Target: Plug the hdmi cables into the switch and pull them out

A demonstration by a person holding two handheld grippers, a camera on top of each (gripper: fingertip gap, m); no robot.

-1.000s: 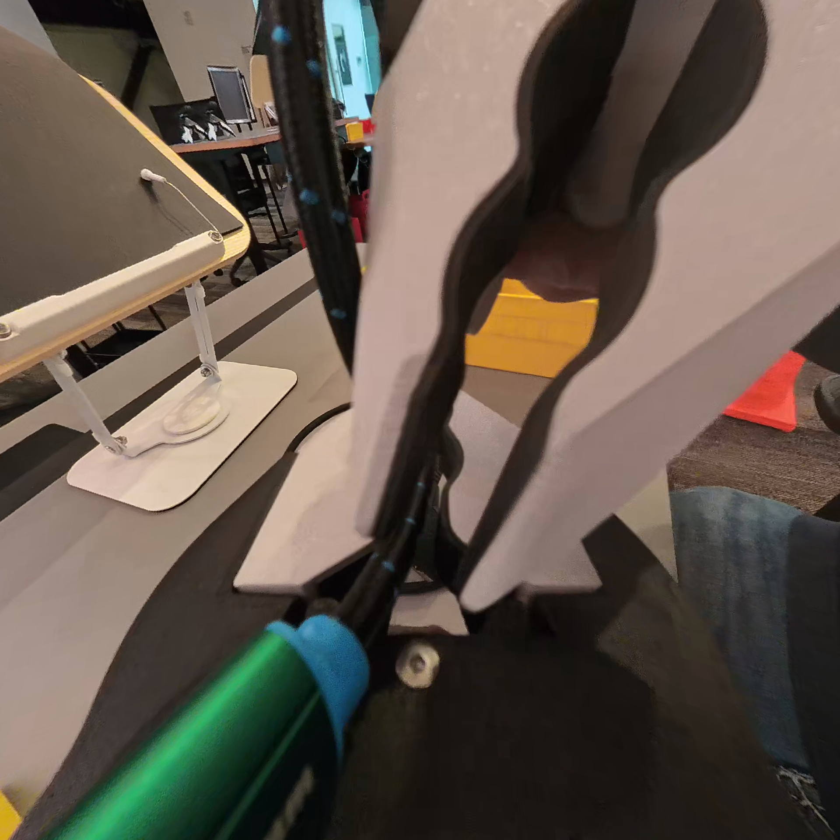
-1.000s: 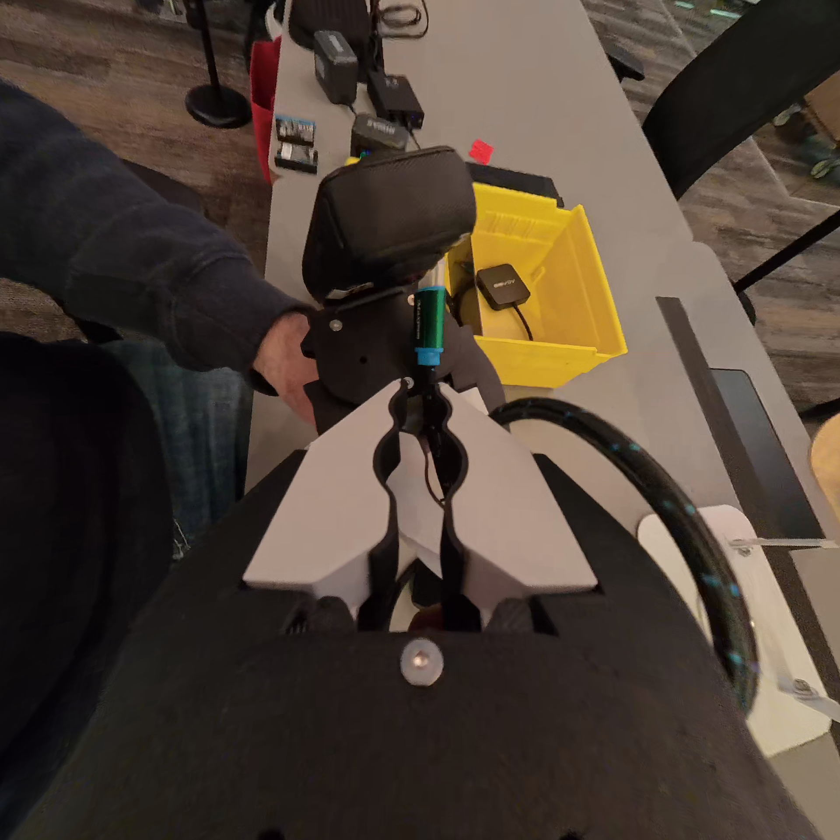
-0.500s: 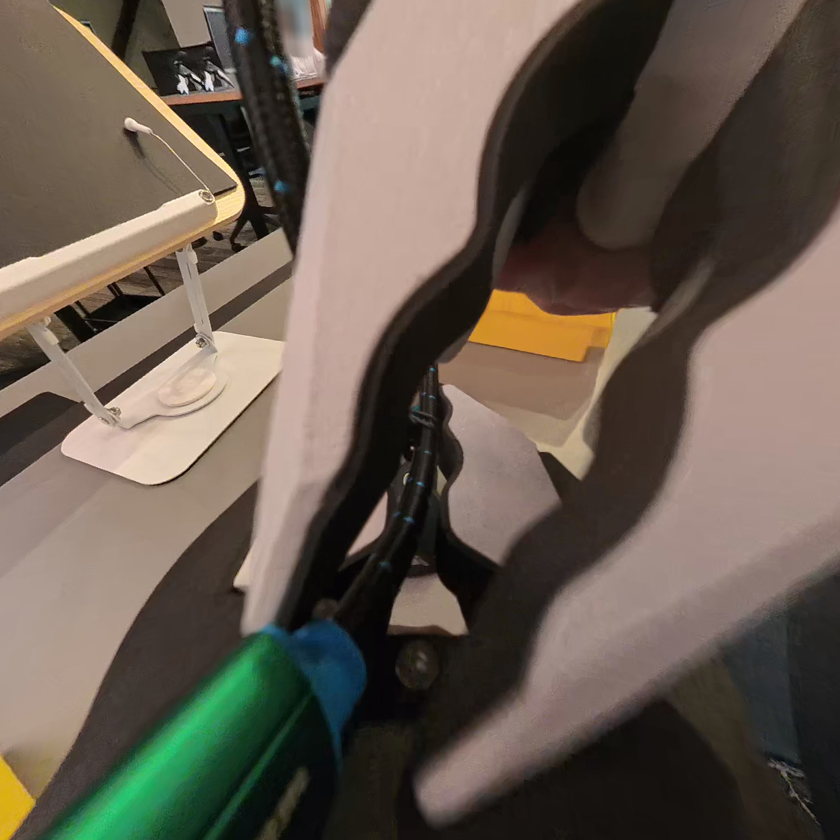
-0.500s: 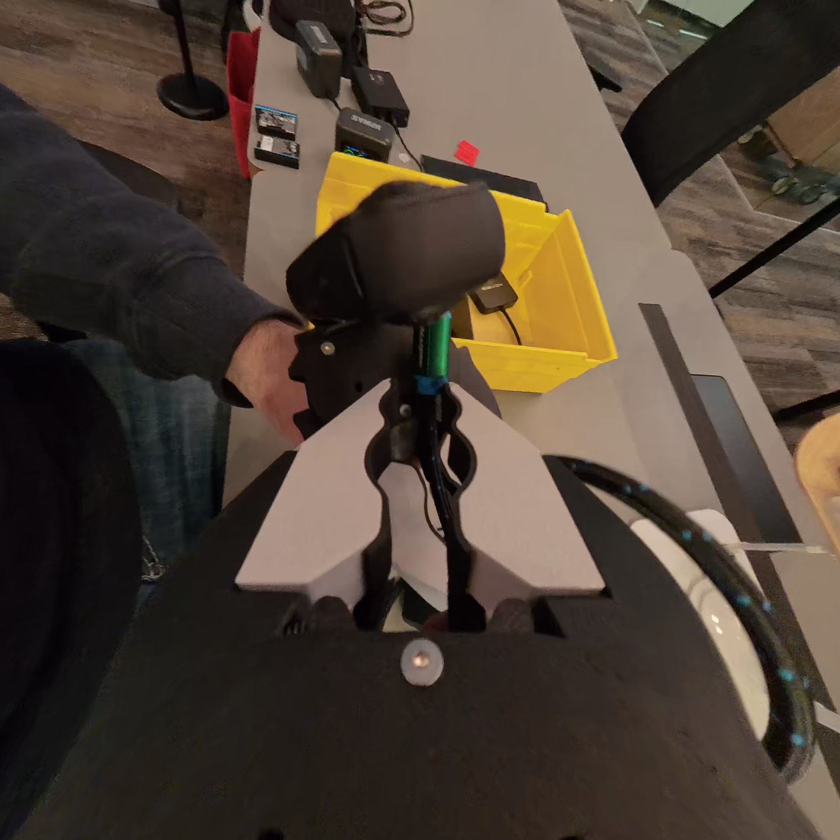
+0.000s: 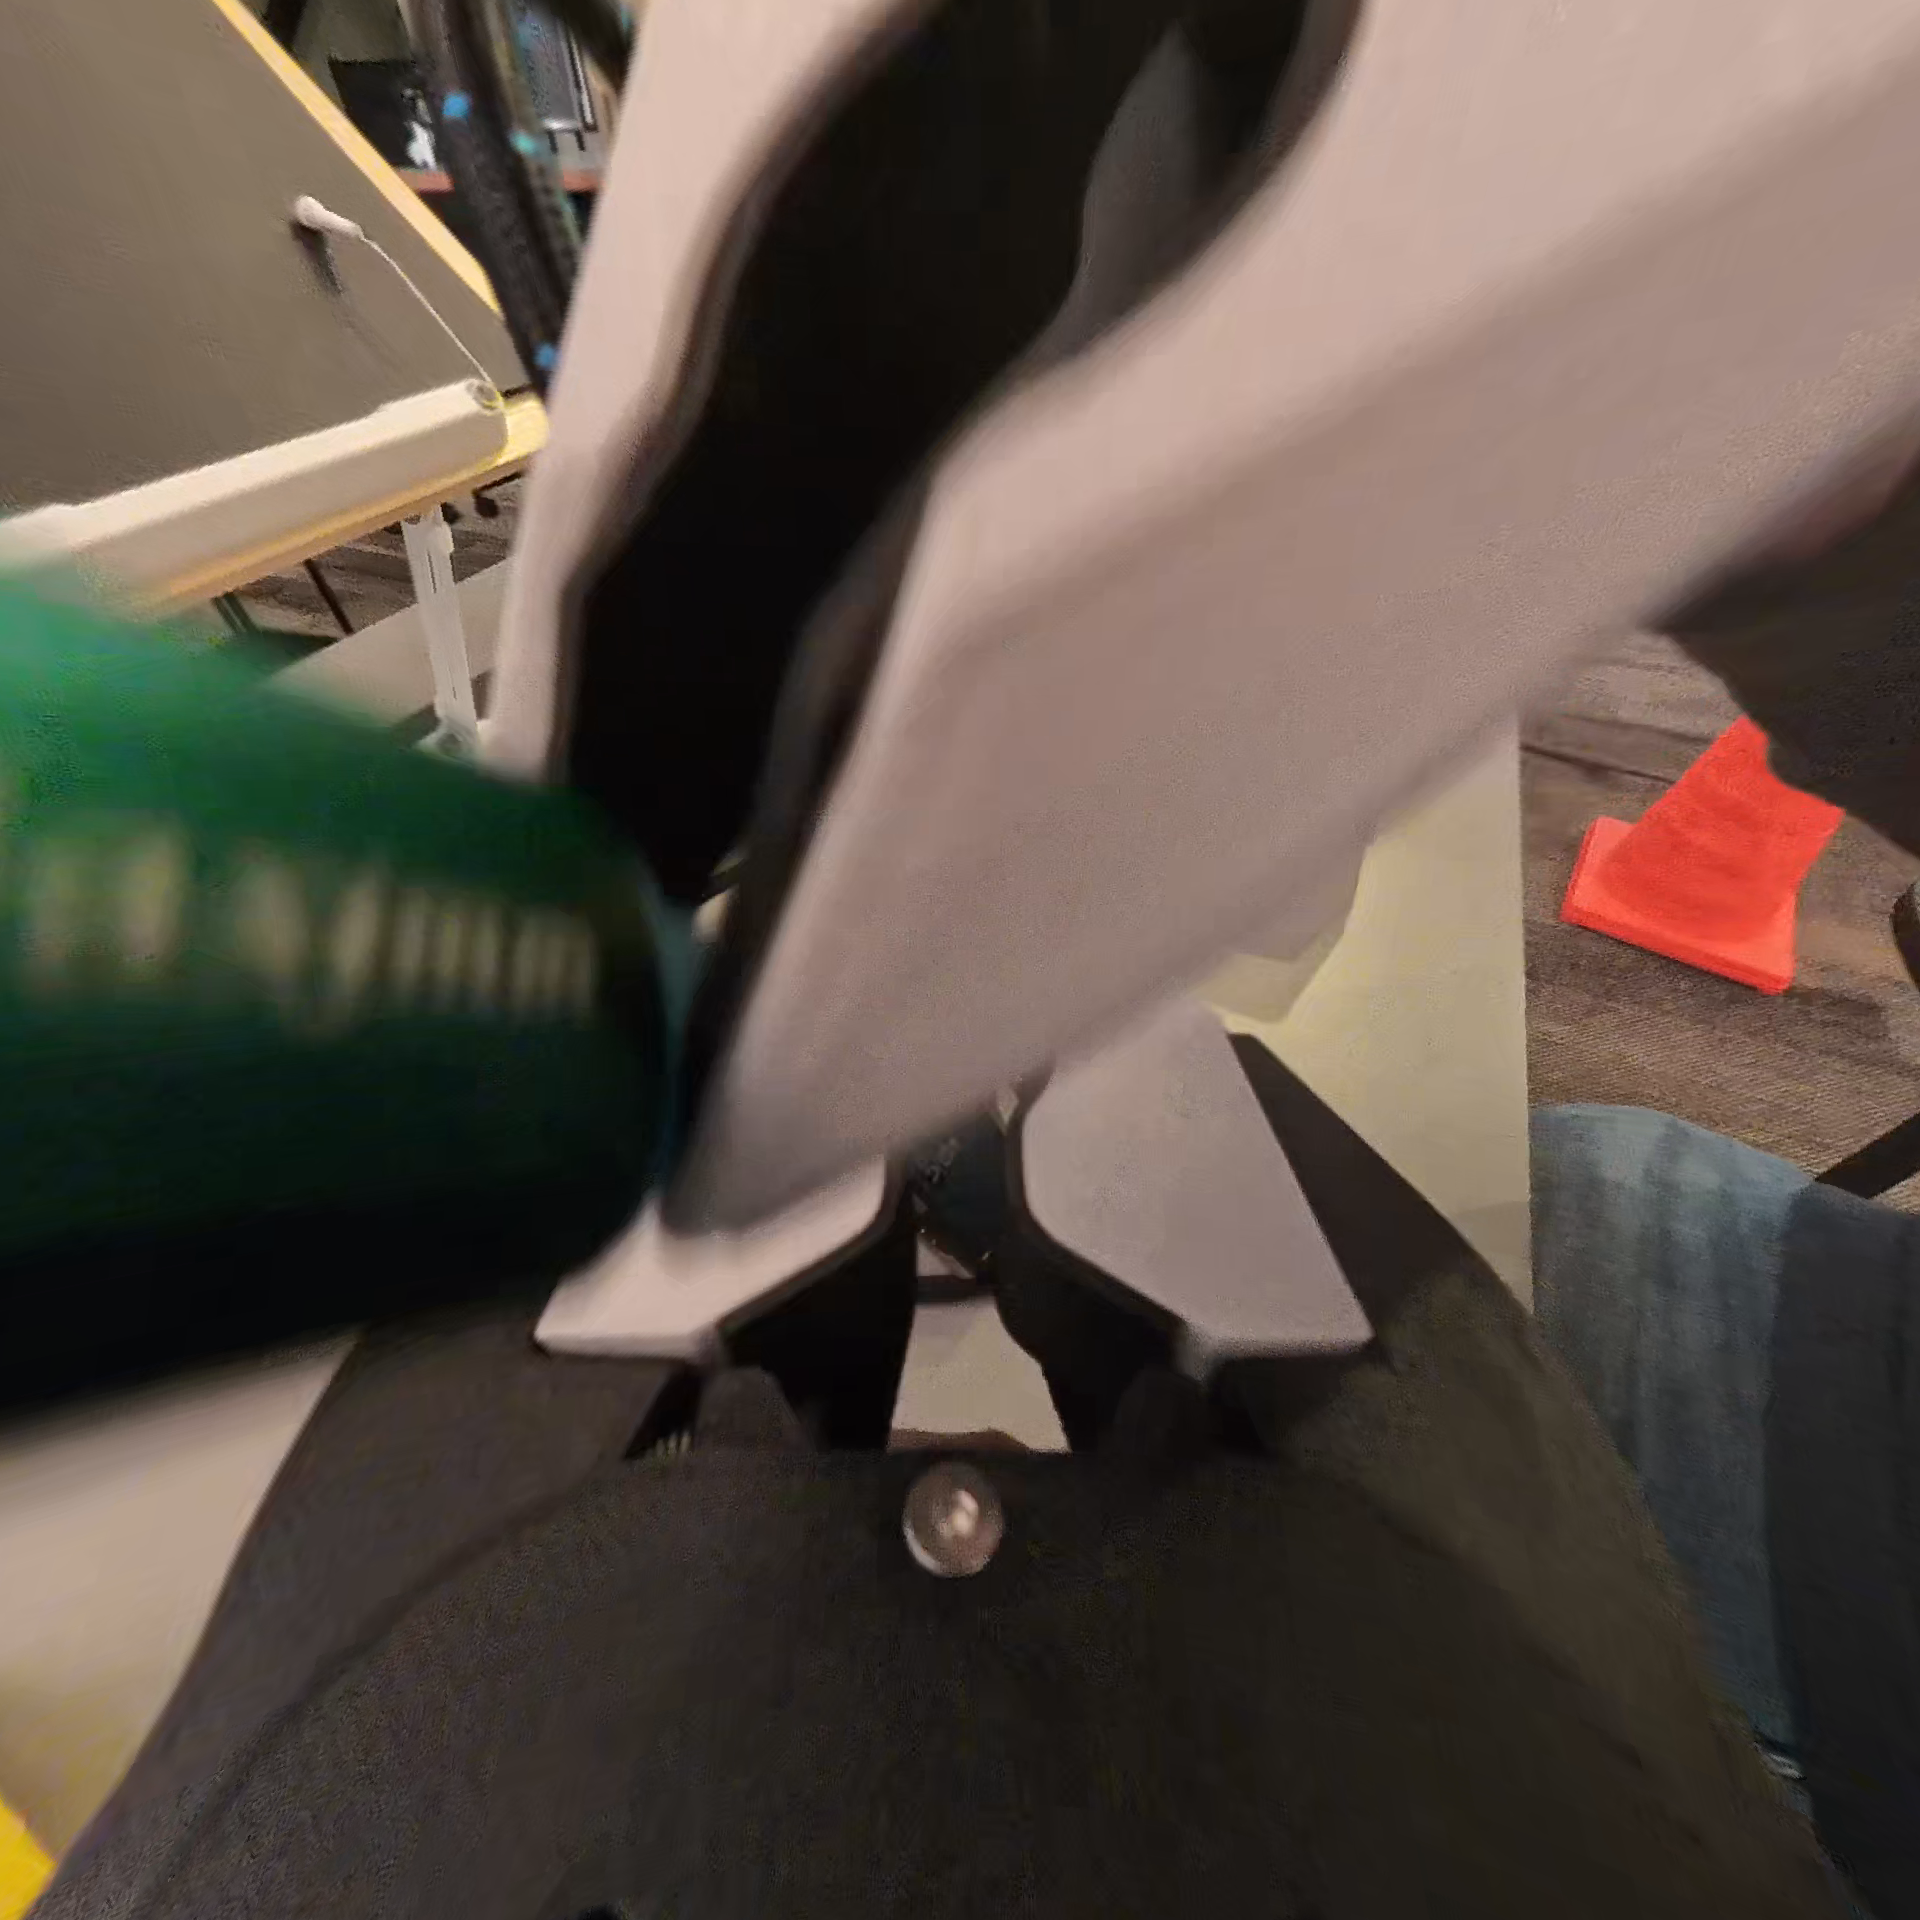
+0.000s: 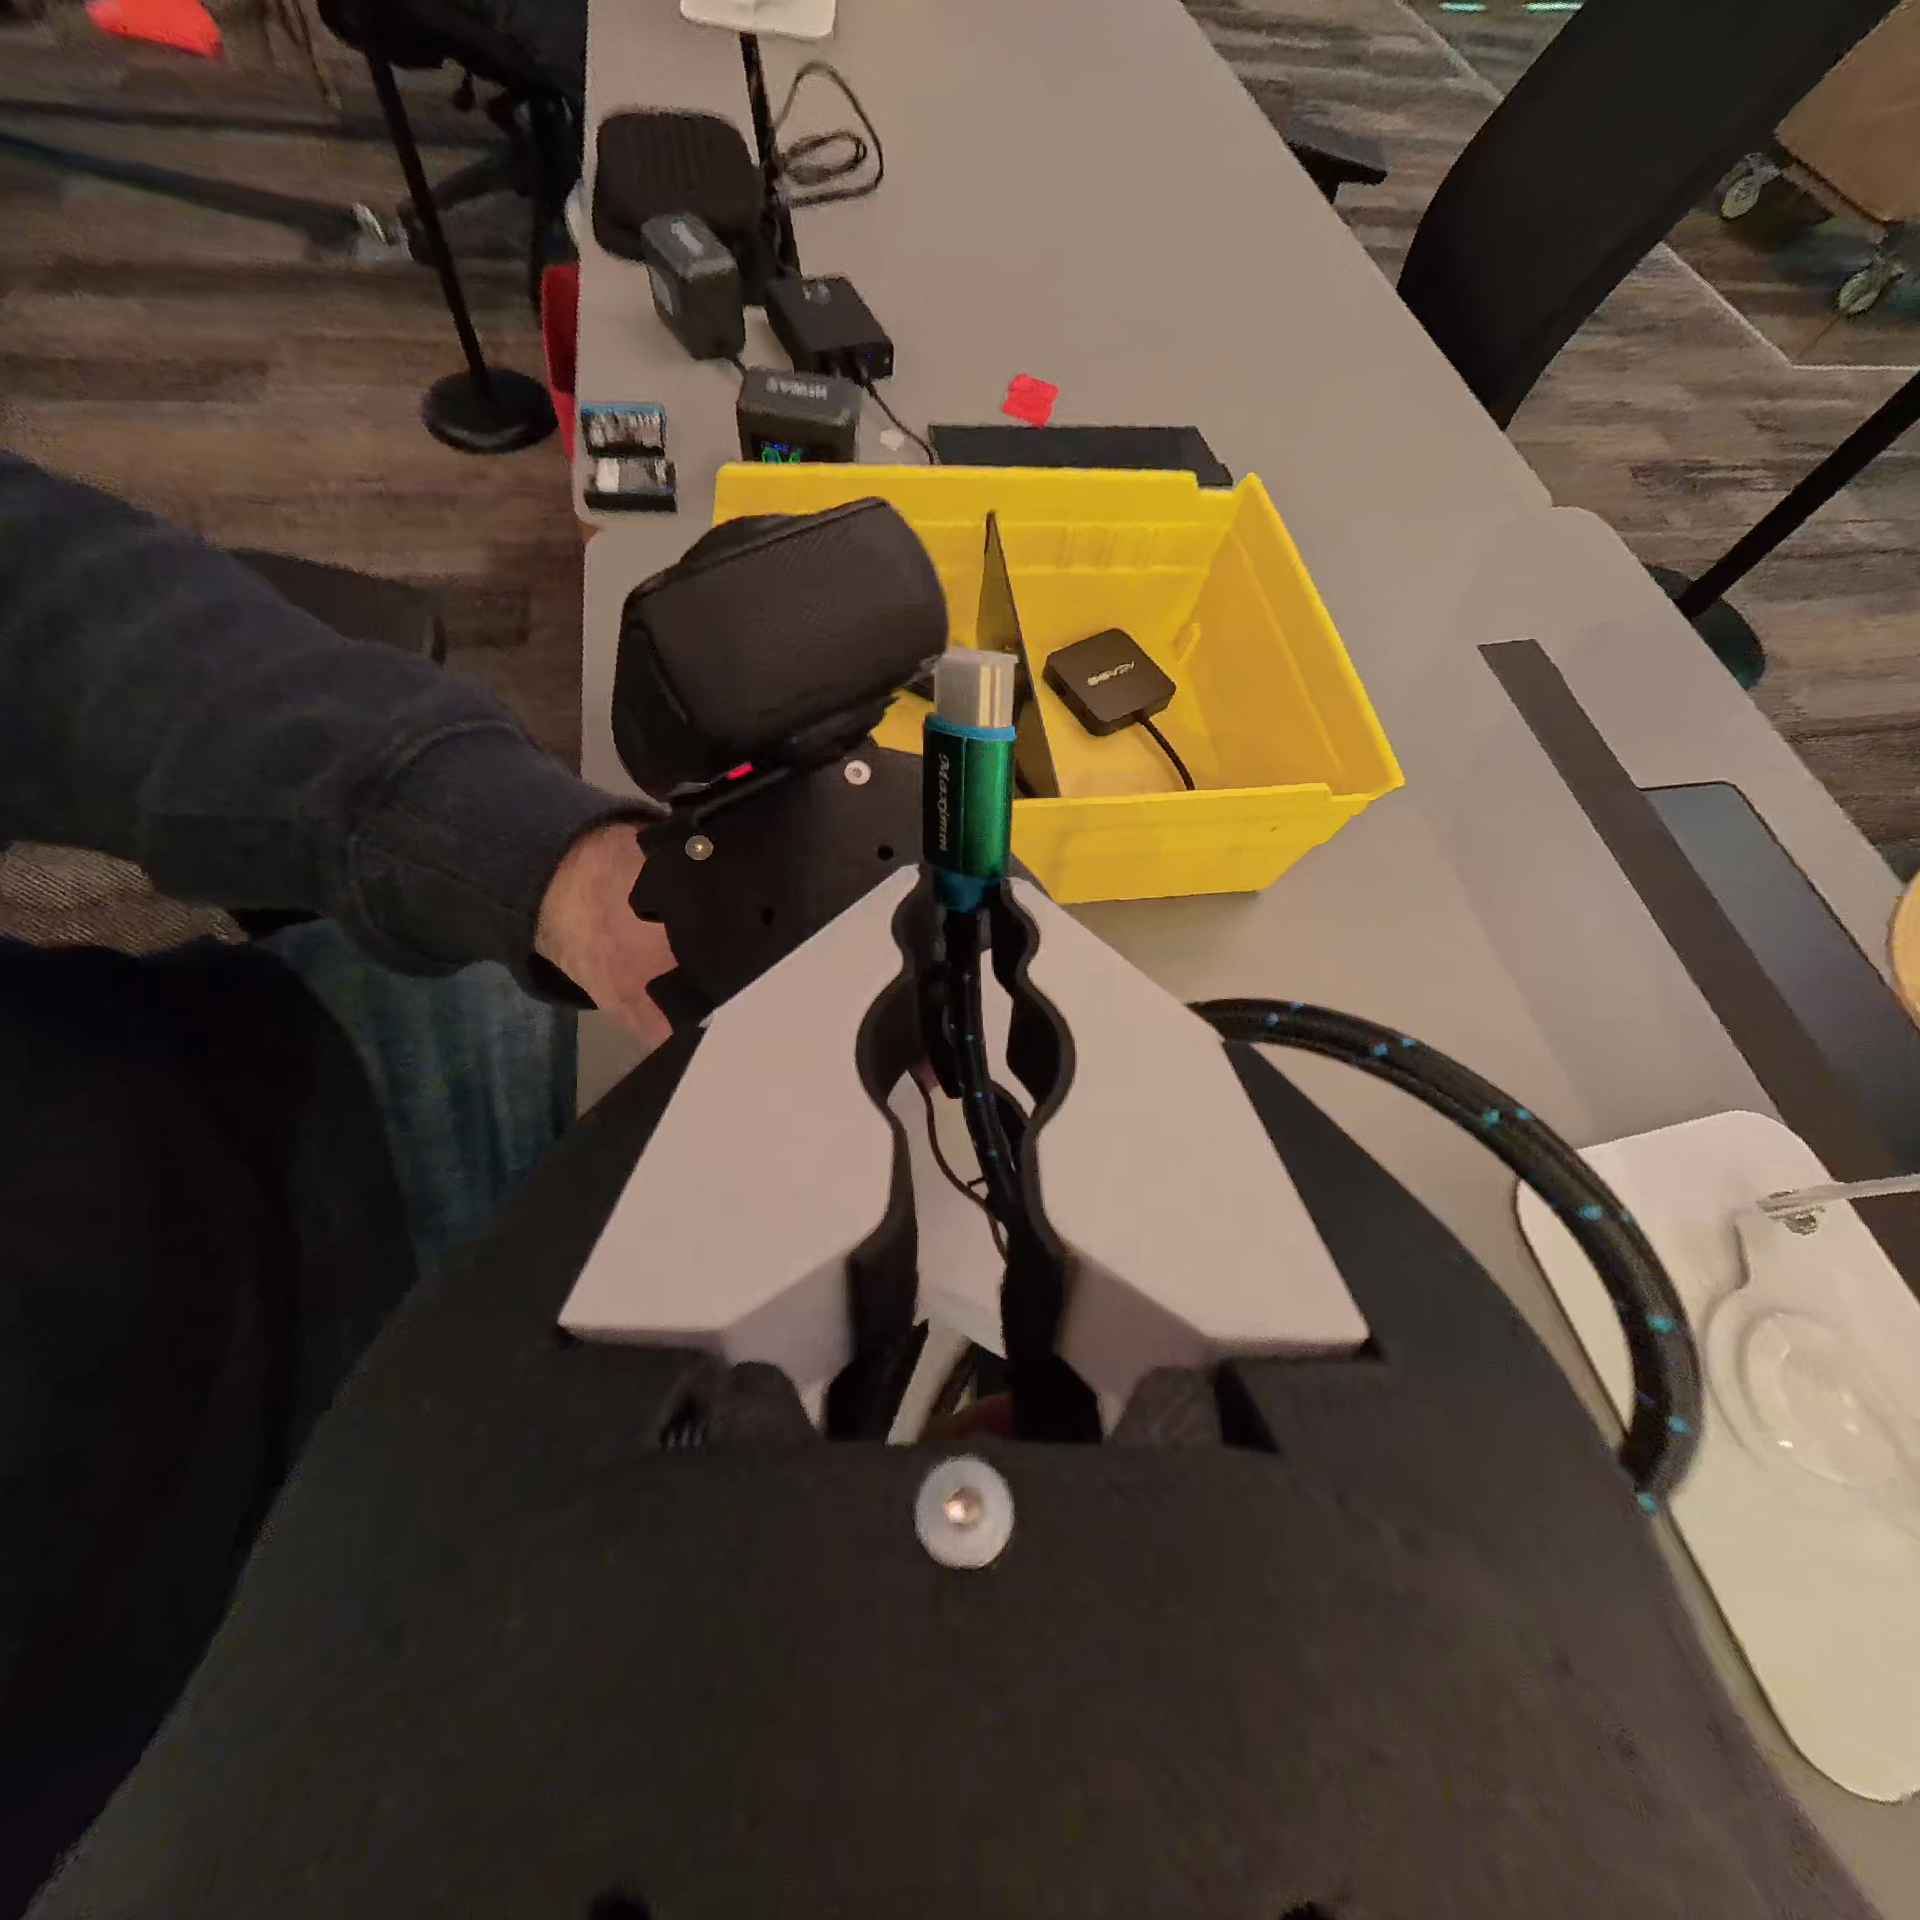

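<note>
The right gripper [image 6: 961, 914] pinches the braided HDMI cable [image 6: 1538, 1153] just behind its green plug [image 6: 968, 805], which juts beyond the jaws; the left gripper's [image 6: 769, 810] jaw state is unclear.

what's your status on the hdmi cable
Right gripper shut on cable below green plug, tip free. Left gripper close ahead, jaws unclear. Switch in yellow bin, plug not in.

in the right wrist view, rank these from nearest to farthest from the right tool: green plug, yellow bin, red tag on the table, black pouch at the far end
1. green plug, sticking out just past the right tool tips
2. yellow bin, just beyond, to the right
3. red tag, on the table behind the bin
4. black pouch, far end, left edge of the table
</note>
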